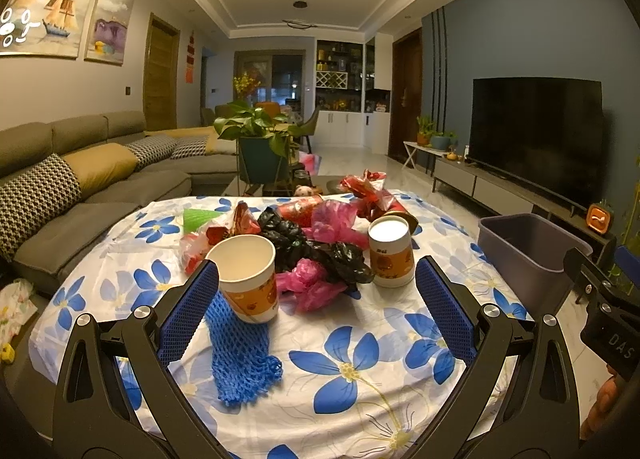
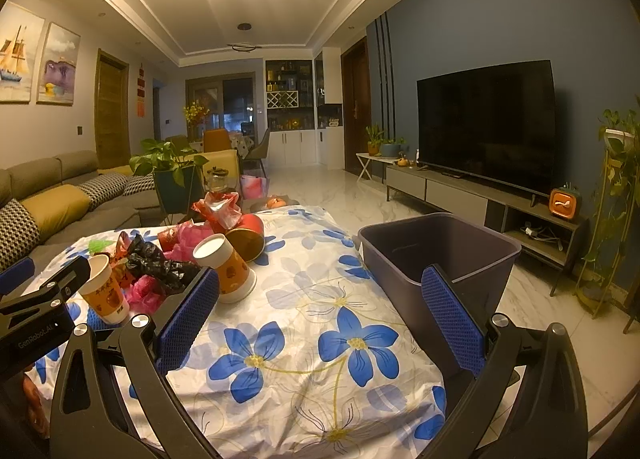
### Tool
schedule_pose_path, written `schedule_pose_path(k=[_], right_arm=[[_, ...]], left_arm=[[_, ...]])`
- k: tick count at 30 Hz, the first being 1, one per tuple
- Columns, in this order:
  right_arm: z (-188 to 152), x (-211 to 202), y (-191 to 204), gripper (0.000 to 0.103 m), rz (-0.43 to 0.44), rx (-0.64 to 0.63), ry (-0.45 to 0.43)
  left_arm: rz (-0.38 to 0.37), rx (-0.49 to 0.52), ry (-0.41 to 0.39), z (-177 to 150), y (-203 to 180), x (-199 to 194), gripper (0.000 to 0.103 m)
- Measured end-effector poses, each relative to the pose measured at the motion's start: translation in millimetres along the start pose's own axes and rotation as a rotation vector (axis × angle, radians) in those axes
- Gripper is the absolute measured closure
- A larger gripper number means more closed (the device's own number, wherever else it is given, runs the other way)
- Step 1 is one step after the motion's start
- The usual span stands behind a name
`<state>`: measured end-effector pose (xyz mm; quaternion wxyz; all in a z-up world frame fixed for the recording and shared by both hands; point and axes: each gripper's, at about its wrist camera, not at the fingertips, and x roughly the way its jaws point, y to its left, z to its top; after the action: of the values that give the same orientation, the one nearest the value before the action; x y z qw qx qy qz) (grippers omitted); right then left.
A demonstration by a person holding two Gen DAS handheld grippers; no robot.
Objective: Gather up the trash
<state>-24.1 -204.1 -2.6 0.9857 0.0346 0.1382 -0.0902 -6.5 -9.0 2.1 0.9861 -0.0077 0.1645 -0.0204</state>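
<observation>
1. Worktop (image 1: 360,387), low, covered w/ white cloth printed w/ blue flowers. Carries all the trash in one heap at its far-left part, so each pick starts from the same spot.
2. Dark grey rectangular plastic bin (image 2: 404,259), open top, looks empty. Stands just beside worktop's right edge, rim about level w/ it; judged placed so for short carry from heap.
3. Upright paper cup, white rim, orange print (image 1: 246,279), nearest item to left hand-held gripper (image 1: 316,283). Jaws spread wide, nothing between pads; cup sits just inside the left pad. Judged first pick.
4. Blue foam net sleeve (image 1: 240,355), flat on cloth, partly under cup; left part hidden by gripper finger.
5. Second paper cup, same print, upside down (image 1: 391,255), right of heap.
6. Crumpled black plastic bag (image 1: 316,247) + pink plastic bags (image 1: 310,283), tangled; where one ends and the next starts is unclear.
7. Red foil wrappers (image 1: 368,187) and red can on its side (image 2: 250,237), at heap's far side; print unreadable.
8. Right hand-held gripper (image 2: 320,307), jaws wide, empty, over bare cloth betw. heap and bin.
9. Bin floor hidden; near wall blocked by right pad.
</observation>
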Motion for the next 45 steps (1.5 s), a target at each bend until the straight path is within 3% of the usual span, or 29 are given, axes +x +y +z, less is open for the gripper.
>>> schedule_pose_path(k=[45], right_arm=[[1.3,-1.6,-2.7,0.005,0.0,0.003,-0.003]], left_arm=[[-0.002,-0.002,0.0,-0.9,-1.4,0.2,0.006]])
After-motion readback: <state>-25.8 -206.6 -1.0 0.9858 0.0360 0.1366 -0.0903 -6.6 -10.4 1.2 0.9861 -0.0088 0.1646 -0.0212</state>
